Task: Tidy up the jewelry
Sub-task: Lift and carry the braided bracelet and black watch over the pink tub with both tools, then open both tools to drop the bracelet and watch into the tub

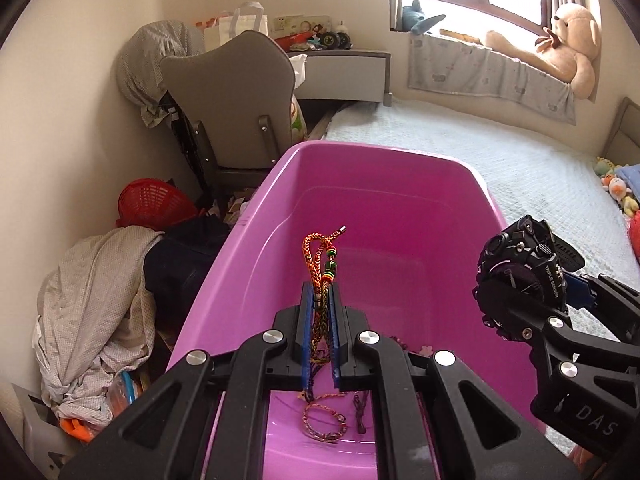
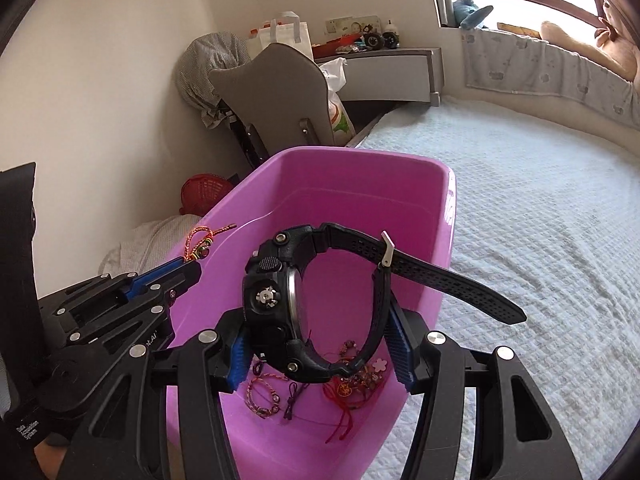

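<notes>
Pink plastic fills the left wrist view: a bin standing on the bed, with the left gripper above it, its blue pads pressed nearly together on a braided orange bracelet that sticks up from between them. More bracelets lie on the bin floor below. From the right wrist, the right gripper spreads moderately wide, clamping a black watch between its pads over the bin, strap tail jutting right, above loose bracelets.
</notes>
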Action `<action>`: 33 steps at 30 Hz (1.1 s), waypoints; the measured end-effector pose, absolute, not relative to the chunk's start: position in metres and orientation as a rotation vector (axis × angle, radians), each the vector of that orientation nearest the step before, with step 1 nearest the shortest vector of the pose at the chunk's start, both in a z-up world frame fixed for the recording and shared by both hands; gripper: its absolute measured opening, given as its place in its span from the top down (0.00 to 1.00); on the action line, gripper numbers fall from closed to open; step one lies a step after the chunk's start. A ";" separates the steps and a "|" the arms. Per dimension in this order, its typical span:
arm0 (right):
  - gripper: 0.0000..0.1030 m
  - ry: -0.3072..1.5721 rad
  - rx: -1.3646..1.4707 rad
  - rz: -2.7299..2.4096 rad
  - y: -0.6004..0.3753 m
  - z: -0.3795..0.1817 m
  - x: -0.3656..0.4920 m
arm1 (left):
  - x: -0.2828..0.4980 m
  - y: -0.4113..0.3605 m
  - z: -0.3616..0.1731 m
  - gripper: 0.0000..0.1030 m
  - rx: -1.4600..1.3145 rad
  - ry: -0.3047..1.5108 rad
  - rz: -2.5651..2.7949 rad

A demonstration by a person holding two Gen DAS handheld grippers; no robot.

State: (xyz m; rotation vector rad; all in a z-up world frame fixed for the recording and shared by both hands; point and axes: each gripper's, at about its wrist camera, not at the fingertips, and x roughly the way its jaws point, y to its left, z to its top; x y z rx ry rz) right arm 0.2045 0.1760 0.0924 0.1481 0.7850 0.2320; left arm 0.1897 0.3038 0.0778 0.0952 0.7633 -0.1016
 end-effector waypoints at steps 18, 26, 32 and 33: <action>0.39 0.943 0.106 0.193 0.195 0.066 0.235 | 0.204 0.322 0.059 0.68 0.074 0.836 -0.065; 0.29 0.913 0.146 0.169 0.184 0.072 0.234 | 0.203 0.330 0.065 0.21 0.048 0.811 -0.021; 0.29 0.905 0.149 0.159 0.180 0.077 0.229 | 0.203 0.330 0.069 0.10 0.016 0.847 0.008; 0.29 0.903 0.148 0.159 0.179 0.079 0.228 | 0.202 0.332 0.071 0.09 0.006 0.850 0.014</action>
